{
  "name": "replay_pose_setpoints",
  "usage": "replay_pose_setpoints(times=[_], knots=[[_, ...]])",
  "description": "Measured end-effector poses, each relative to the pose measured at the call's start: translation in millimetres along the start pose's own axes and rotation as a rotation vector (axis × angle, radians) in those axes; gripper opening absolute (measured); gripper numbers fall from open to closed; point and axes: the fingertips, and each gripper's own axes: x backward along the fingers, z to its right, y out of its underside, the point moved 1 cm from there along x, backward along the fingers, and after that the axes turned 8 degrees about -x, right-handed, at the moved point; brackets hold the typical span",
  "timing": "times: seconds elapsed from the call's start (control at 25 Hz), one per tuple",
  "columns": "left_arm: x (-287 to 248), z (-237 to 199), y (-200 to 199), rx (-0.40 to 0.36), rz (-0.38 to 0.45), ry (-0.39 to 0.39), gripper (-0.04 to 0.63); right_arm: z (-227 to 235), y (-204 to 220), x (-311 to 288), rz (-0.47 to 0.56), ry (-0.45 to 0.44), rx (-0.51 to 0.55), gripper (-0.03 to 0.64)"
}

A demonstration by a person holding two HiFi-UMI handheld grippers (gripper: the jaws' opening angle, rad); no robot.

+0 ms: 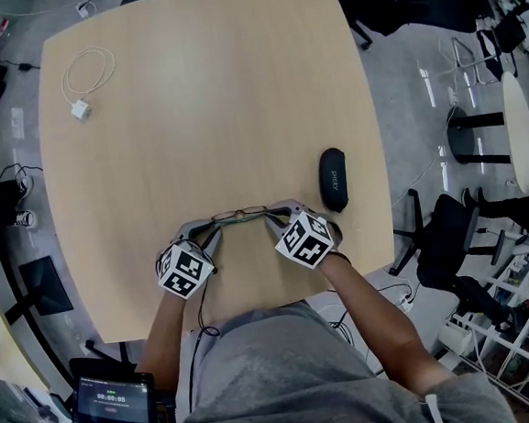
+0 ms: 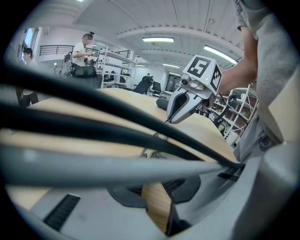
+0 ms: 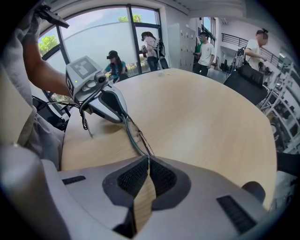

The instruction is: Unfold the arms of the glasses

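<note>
pale wooden table (image 1: 209, 100) filling the middle of a busy workshop, with the glasses (image 1: 240, 214) near its edge at 6 o'clock, strung between two grippers, and a dark case (image 1: 333, 179) apart at 4 o'clock. judged early in the unfolding: both ends pinched, neither arm plainly swung out, so most of the opening seemingly left to do. left gripper (image 1: 213, 229) angled in from 7 o'clock, right gripper (image 1: 271, 218) tipped steeply down from 5 o'clock, each with jaws nearly together on a thin end of the frame.

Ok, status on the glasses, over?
Left gripper shut on one end of glasses, right gripper shut on the other. Folded or unfolded: can't tell. Dark case off to the right, not blocking.
</note>
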Motion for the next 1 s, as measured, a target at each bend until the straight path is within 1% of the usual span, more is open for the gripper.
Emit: replay_pose_setpoints(times=[0.12, 0.2, 0.28, 0.44, 0.6, 1.0], knots=[[0.2, 4.5, -0.4, 0.002, 0.000, 0.016, 0.034, -7.5, -2.5, 0.0, -0.001, 0.000, -0.011, 0.012], [-0.2, 7.8, -0.3, 0.004, -0.002, 0.024, 0.034, -12.3, -2.3, -1.6, -0.009, 0.000, 0.004, 0.012], [0.5, 8.7, -1.1, 0.000, -0.003, 0.019, 0.034, -15.2, 0.0, -3.1, -0.019, 0.000, 0.025, 0.012], [4.6, 3.1, -1.3, -0.008, -0.004, 0.003, 0.034, -13.7, 0.0, -4.0, -0.015, 0.004, 0.024, 0.012], [4.5, 13.4, 3.3, 0.011, -0.011, 0.044, 0.034, -15.9, 1.7, -2.1, -0.023, 0.010, 0.031, 0.012], [0.4, 49.6, 2.6, -0.028, -0.025, 0.122, 0.034, -20.8, 9.4, -2.5, -0.051, 0.036, 0.009, 0.012]])
